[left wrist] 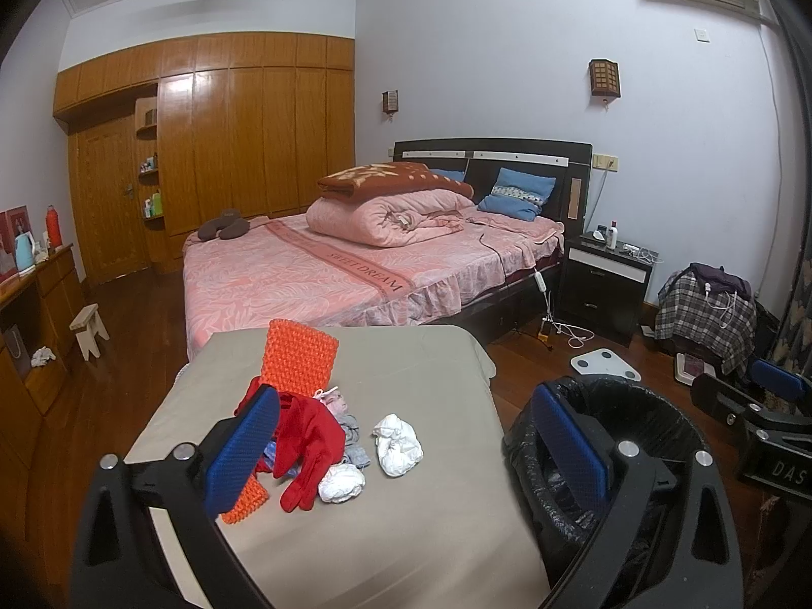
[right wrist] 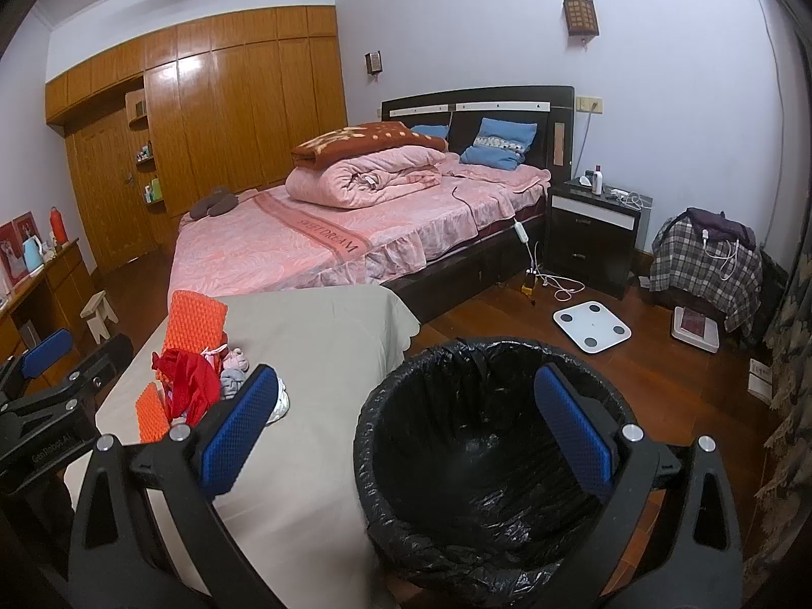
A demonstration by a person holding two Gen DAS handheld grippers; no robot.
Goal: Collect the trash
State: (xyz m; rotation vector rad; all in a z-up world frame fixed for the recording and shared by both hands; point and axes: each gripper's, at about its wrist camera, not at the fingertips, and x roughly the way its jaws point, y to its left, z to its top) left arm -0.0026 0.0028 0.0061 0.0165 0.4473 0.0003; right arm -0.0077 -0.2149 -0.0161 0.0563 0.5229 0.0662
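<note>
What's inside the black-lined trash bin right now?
The trash bin shows only crinkled black liner, no trash visible. The right gripper's pad hides part of the inside wall, and the folds could hide something small.

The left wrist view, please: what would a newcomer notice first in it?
Probably the red garment heaped with an orange knitted piece and crumpled white tissues on the grey table. Right of the table stands a bin lined with a black bag, and the pink bed fills the room behind.

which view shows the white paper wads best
The left wrist view: both wads lie in the open on the grey table, beside the clothes. In the right wrist view the right gripper hides all but a white sliver.
</note>
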